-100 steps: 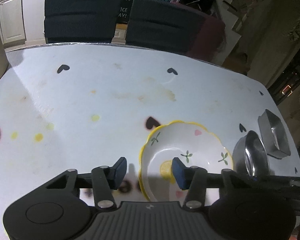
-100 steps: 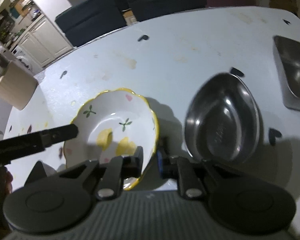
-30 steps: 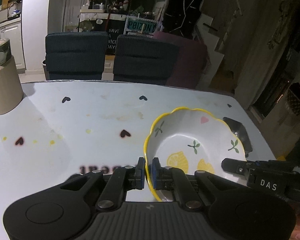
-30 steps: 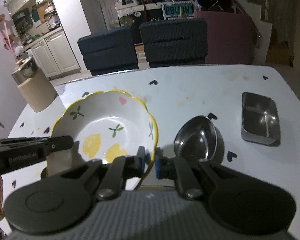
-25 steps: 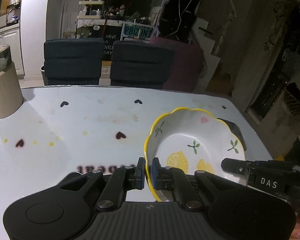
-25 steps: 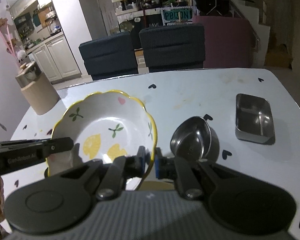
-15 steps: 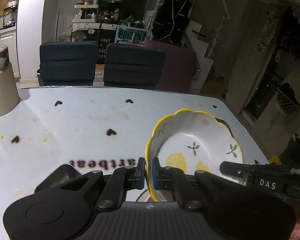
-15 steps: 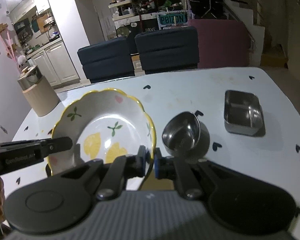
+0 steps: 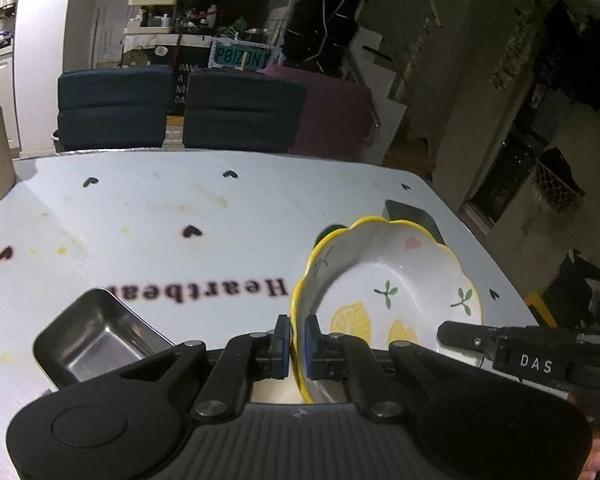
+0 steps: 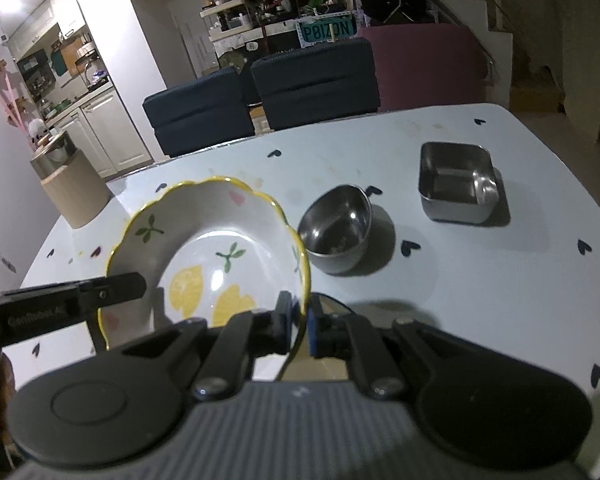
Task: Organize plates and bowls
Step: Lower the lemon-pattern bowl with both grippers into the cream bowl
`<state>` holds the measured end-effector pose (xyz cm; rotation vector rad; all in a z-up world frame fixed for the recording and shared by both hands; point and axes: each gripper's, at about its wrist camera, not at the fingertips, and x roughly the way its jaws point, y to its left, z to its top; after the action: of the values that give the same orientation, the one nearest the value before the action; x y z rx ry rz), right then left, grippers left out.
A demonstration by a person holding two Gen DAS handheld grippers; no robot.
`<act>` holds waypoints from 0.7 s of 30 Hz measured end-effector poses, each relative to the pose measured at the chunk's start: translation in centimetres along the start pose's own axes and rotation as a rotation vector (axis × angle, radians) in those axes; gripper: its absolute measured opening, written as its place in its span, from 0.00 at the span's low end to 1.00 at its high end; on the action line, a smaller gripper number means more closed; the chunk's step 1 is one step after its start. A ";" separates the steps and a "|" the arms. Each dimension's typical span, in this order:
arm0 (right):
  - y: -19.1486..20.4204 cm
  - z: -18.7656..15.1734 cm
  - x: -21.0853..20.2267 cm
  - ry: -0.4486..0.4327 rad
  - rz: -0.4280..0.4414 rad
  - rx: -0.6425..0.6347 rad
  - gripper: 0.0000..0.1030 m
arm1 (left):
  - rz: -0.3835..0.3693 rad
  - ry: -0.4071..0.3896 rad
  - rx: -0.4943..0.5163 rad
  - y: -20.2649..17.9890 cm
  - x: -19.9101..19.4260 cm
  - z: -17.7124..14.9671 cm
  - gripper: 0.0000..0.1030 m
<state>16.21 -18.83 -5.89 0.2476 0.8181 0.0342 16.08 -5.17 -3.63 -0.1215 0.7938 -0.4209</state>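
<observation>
I carry the scalloped lemon bowl [image 9: 388, 284], left tool [image 9: 297, 340] and right tool [image 10: 298, 322] both clamped on its rim; next, lowering it level onto the bench [image 10: 480, 280].

Dim room, and the pale table [image 9: 148, 216] catches most of the light. A bright lamp flares at ten o'clock in the right wrist view. Fisheye bending curves every edge. The table's printed lettering smears softly; dark corners swallow detail.
</observation>
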 end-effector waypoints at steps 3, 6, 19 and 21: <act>-0.4 -0.2 0.0 0.011 -0.005 -0.006 0.08 | -0.014 0.018 0.003 0.0 0.4 -0.6 0.07; -0.7 -0.7 0.1 0.028 -0.011 -0.020 0.08 | -0.021 0.044 0.004 0.1 0.9 -1.3 0.07; 0.0 -2.2 2.0 0.122 -0.042 -0.095 0.09 | 0.014 0.128 0.045 0.5 3.0 -3.6 0.07; 0.1 -2.4 2.4 0.133 -0.048 -0.100 0.09 | 0.018 0.138 0.046 0.7 3.3 -3.9 0.07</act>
<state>16.06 -17.97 -9.16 0.1321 0.9519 0.0474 15.59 -5.71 -8.70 -0.0428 0.9195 -0.4338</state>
